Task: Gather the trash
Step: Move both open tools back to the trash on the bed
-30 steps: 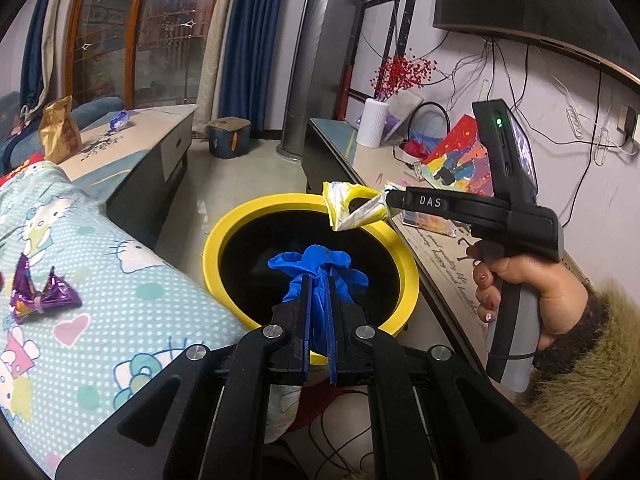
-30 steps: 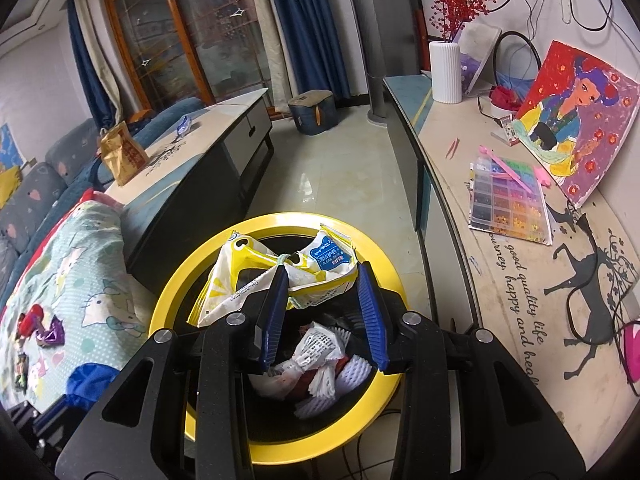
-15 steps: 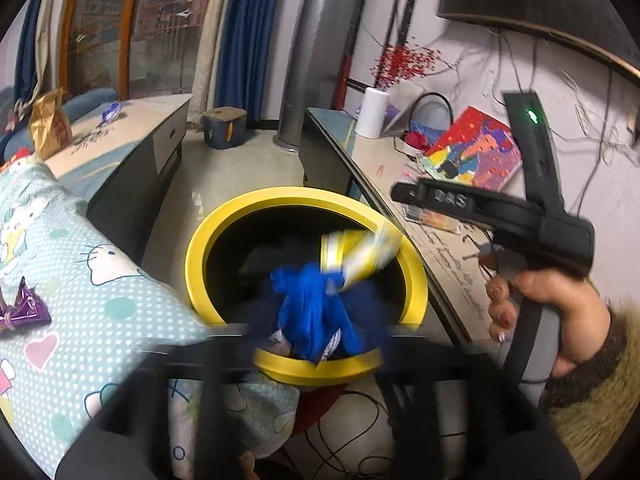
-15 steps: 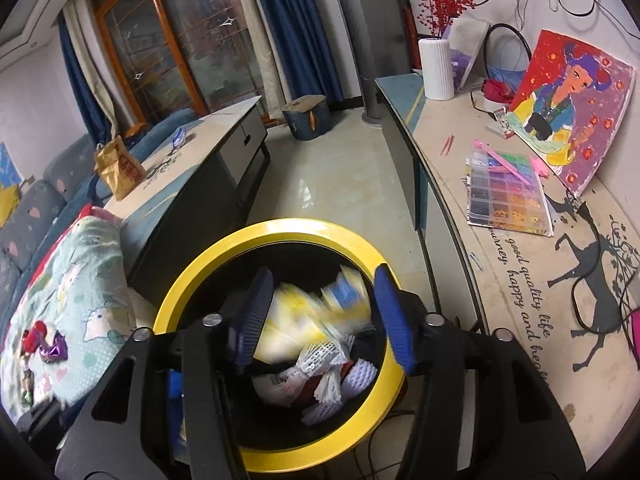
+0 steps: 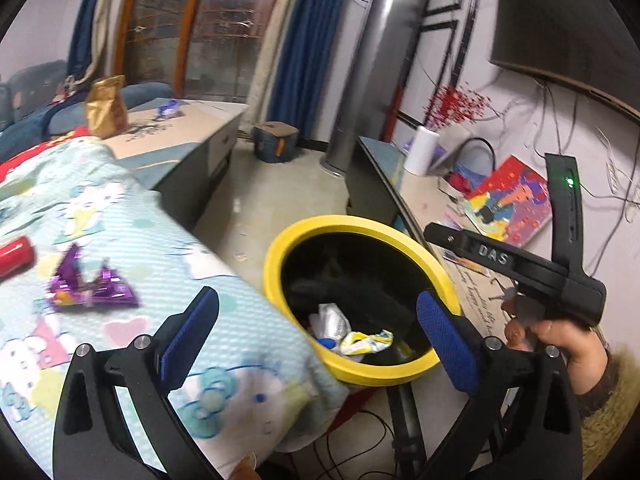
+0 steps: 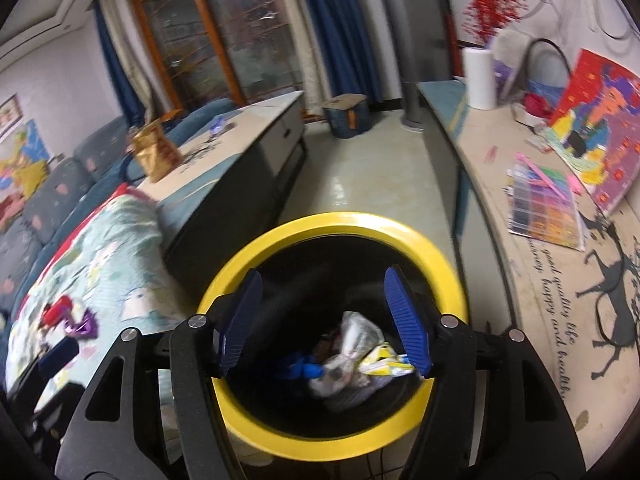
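A black trash bin with a yellow rim (image 5: pixel 316 226) (image 6: pixel 328 220) stands between the bed and the side counter. Inside lie a yellow-white wrapper (image 5: pixel 366 342) (image 6: pixel 386 364), a blue glove (image 6: pixel 302 368) and crumpled white trash (image 6: pixel 354 334). My left gripper (image 5: pixel 316 328) is open and empty, over the bed edge beside the bin. My right gripper (image 6: pixel 324 316) is open and empty above the bin; its body shows in the left wrist view (image 5: pixel 516 268). A purple foil wrapper (image 5: pixel 90 286) (image 6: pixel 82 324) and a red can (image 5: pixel 14 254) lie on the Hello Kitty blanket.
A low cabinet (image 5: pixel 188 136) with a gold snack bag (image 5: pixel 106 106) stands behind the bed. The right counter (image 6: pixel 540 216) holds a bead box, a painting (image 6: pixel 600 128) and a white roll. A blue box (image 6: pixel 346 114) sits on the floor.
Both grippers opened; the blue glove and the yellow-white wrapper dropped into the bin. The left gripper swung left toward the bed.
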